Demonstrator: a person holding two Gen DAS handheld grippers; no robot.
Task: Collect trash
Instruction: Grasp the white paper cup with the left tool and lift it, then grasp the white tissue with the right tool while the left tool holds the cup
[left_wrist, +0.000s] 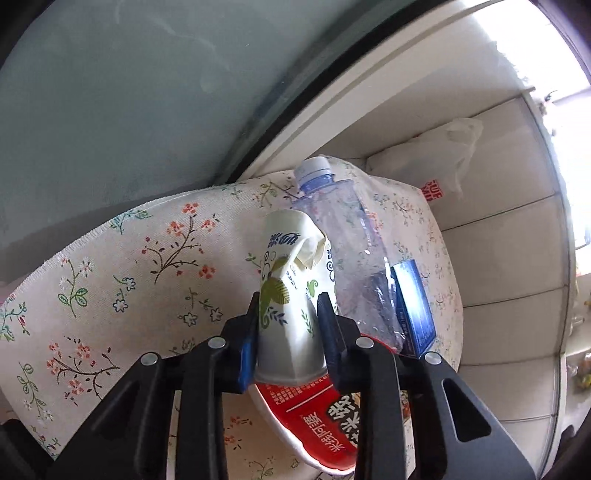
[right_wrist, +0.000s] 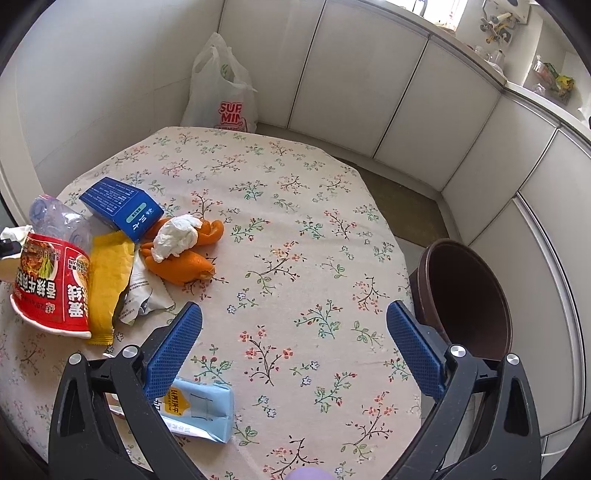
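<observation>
Left wrist view: the left gripper (left_wrist: 286, 306) covers the lower body of the crumpled paper cup (left_wrist: 284, 280); the red noodle bowl (left_wrist: 314, 417) lies partly behind cup and gripper. Right wrist view: the milk carton (right_wrist: 201, 415) sits partly under the right gripper (right_wrist: 293, 321). The brown bin (right_wrist: 465, 295) is partly masked. Shelf items (right_wrist: 554, 79) are too small to identify.

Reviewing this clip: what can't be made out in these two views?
- Left wrist: red noodle cup, base hidden behind the left gripper and the crumpled paper cup it grips.
- Left wrist: blue box, mostly behind the clear bottle.
- Right wrist: milk carton, partly under a finger; brown bin, bottom unseen.
</observation>
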